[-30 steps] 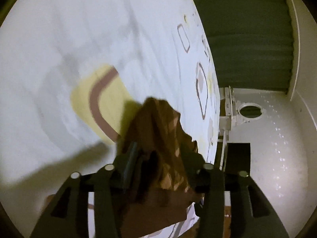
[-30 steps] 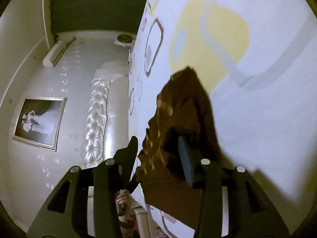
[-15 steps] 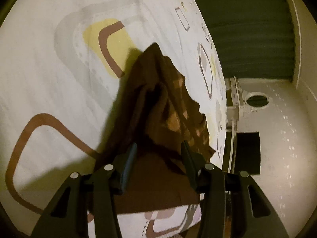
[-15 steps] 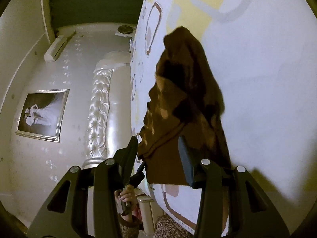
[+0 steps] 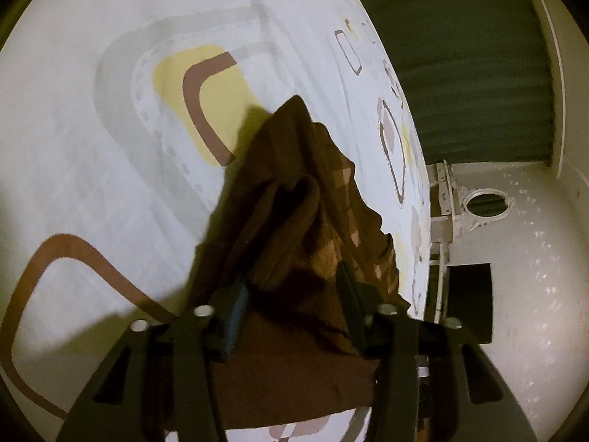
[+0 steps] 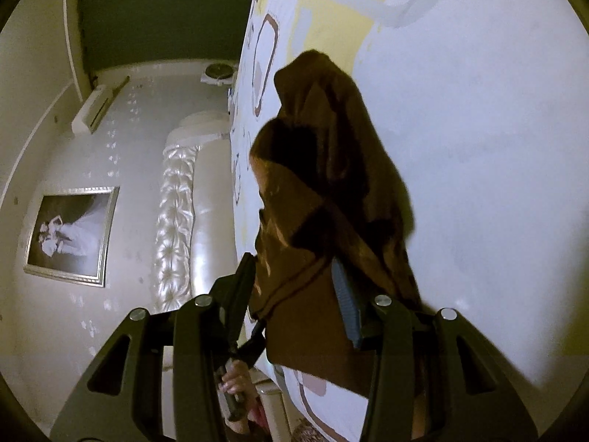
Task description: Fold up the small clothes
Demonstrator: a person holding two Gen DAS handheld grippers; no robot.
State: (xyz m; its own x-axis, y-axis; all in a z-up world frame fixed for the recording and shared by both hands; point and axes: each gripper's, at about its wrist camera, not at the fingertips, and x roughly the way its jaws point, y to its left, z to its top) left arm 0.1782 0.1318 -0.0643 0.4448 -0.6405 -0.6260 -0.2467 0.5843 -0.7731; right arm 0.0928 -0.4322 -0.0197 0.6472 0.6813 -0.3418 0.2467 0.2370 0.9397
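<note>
Since the earlier frames, the brown garment (image 5: pixel 294 221) has come down from hanging bunched in the air to lying partly on the bed sheet (image 5: pixel 110 184), and both of your claws have dropped with it.

Left claw (image 5: pixel 291 294): jaws closing, with the near edge of the cloth between them. The pads look close against the fabric, but I can't confirm they press on it. Right claw (image 6: pixel 294 287): part-open, with a fold of the garment (image 6: pixel 331 184) running between the fingers; again, a firm pinch isn't clear from this view.

Why it sits this way, as I read it: you hold the near hem at two spots so the far end drags out over the sheet and lays flat before any fold. The claws point down and forward, keeping the hem low near the bed edge.

Garment: dark brown, thin and limp, with a lighter tan check or block pattern showing on part of it. It is heaped in a ridge, far tip on the sheet, layers crumpled and overlapping, not yet spread. Shape is too bunched to tell the garment type.

A hand (image 6: pixel 235 375) on the other handle shows below the bed edge.
</note>
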